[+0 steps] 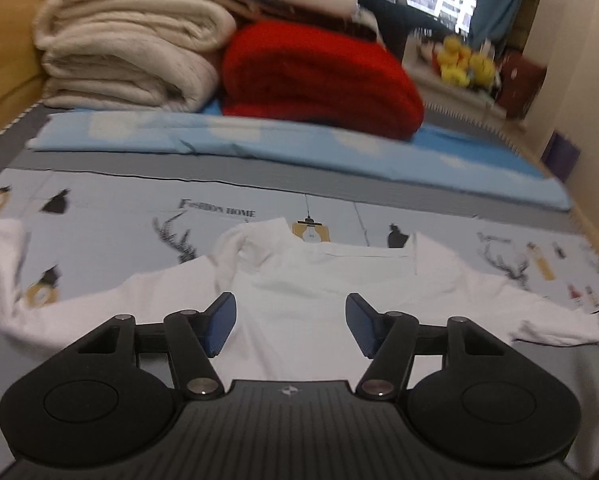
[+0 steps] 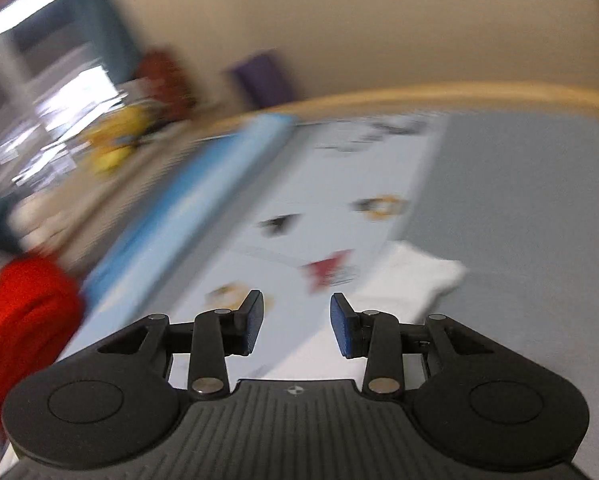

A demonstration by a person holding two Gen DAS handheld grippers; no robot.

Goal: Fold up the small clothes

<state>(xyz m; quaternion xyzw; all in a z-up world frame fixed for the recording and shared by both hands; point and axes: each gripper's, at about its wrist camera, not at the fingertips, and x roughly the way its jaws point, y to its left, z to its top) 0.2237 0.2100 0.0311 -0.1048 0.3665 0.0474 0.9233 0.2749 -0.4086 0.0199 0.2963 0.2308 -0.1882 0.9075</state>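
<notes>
Reading print: pale blue printed bed sheet (image 1: 111, 220) carries "HOME" after a blurred word, near antler and lamp drawings.
Bedding at twelve o'clock: cream folded blankets (image 1: 127, 52) beside a red knitted bundle (image 1: 319, 76), both on a light blue folded cover (image 1: 259, 140).
Garment: white long-sleeved small shirt (image 1: 299, 280) lies flat on the sheet, collar toward twelve o'clock, sleeves spread to nine and three.
Left gripper (image 1: 291, 320): blue pads apart, hanging above the shirt's body, holding nothing.
Right gripper (image 2: 295, 322): pads apart, empty; a white sleeve end (image 2: 411, 280) lies at one o'clock.
Hard to make out: right view smeared by motion; shirt hem hidden behind the left gripper.
</notes>
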